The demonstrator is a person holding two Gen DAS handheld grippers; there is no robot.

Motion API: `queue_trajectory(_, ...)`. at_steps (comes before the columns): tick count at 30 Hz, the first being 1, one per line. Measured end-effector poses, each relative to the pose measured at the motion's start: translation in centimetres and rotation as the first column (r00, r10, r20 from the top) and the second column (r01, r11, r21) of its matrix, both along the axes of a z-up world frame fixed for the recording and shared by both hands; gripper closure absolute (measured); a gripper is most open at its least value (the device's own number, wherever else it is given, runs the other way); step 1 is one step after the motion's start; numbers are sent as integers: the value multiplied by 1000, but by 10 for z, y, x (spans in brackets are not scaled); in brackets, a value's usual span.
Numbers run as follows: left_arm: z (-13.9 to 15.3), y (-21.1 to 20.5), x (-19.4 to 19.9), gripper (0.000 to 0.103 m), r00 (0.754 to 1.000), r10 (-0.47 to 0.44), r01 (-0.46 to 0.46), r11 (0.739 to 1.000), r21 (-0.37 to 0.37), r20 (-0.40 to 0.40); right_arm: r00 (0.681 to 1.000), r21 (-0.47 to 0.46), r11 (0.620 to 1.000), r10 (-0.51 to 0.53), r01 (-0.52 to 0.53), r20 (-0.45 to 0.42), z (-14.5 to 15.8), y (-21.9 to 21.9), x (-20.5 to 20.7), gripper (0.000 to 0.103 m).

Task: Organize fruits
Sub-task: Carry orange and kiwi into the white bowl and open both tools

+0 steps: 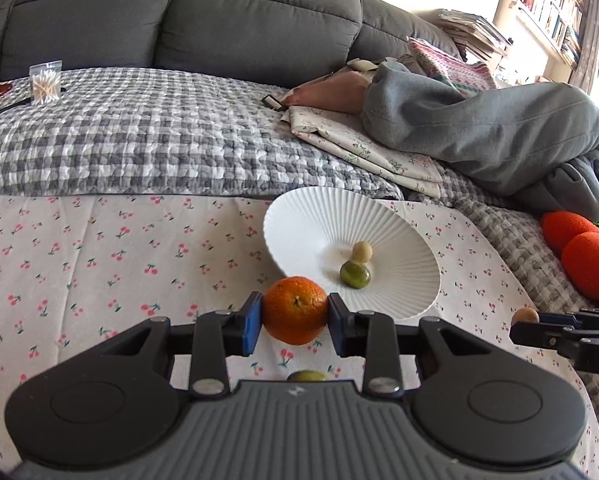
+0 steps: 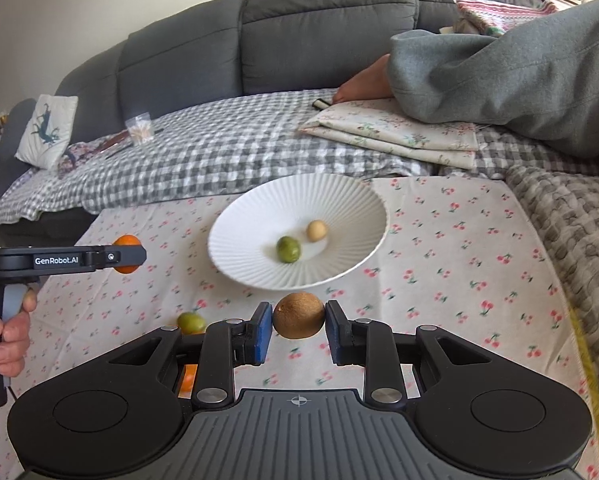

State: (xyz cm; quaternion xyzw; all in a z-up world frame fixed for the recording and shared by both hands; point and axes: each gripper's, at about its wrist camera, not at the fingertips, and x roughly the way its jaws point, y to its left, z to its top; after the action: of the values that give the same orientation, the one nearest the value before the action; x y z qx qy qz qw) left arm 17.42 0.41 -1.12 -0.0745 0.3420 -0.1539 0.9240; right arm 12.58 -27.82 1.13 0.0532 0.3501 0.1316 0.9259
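Note:
My left gripper (image 1: 295, 322) is shut on an orange mandarin (image 1: 295, 309), held just in front of the white ribbed plate (image 1: 299, 220). The plate holds a green fruit (image 1: 355, 274) and a small beige fruit (image 1: 362, 251). My right gripper (image 2: 298, 326) is shut on a brown kiwi (image 2: 298, 315), just in front of the plate (image 2: 259, 216), which shows the green fruit (image 2: 288, 249) and the beige fruit (image 2: 317, 230). The left gripper with the mandarin (image 2: 126, 240) shows at the left of the right wrist view. The right gripper's tip (image 1: 539, 326) shows at the right of the left wrist view.
A loose green fruit (image 2: 190, 321) and an orange fruit (image 2: 187, 380) lie on the cherry-print cloth (image 2: 439, 260) near my right gripper. A grey sofa (image 1: 179, 20) with a checked blanket (image 1: 139, 132), folded cloths and a grey garment (image 1: 479, 132) stands behind. Orange plush toys (image 1: 579, 248) lie at the right.

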Motion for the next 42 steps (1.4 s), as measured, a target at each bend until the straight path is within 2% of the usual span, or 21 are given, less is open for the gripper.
queue_trajectory(10,-5,-50,37,71,1000,-29,29,997,67,5,1000,-21,1000,-20,19,-18,-12,-4,43,76)
queue_trajectory(17,-21,-77,57,71,998,-58,58,990,128,-1,999,-40,999,-27,26,-19,-22,-1,74,76)
queue_trajectory(25,-36,-88,75,71,998,-67,67,986,151,-10,1000,-72,997,0,-1,-22,-37,14,100,76)
queue_trajectory(42,-54,-99,83,69,995,-100,100,969,226,-13,999,-126,991,30,-34,-36,-64,33,119,76)
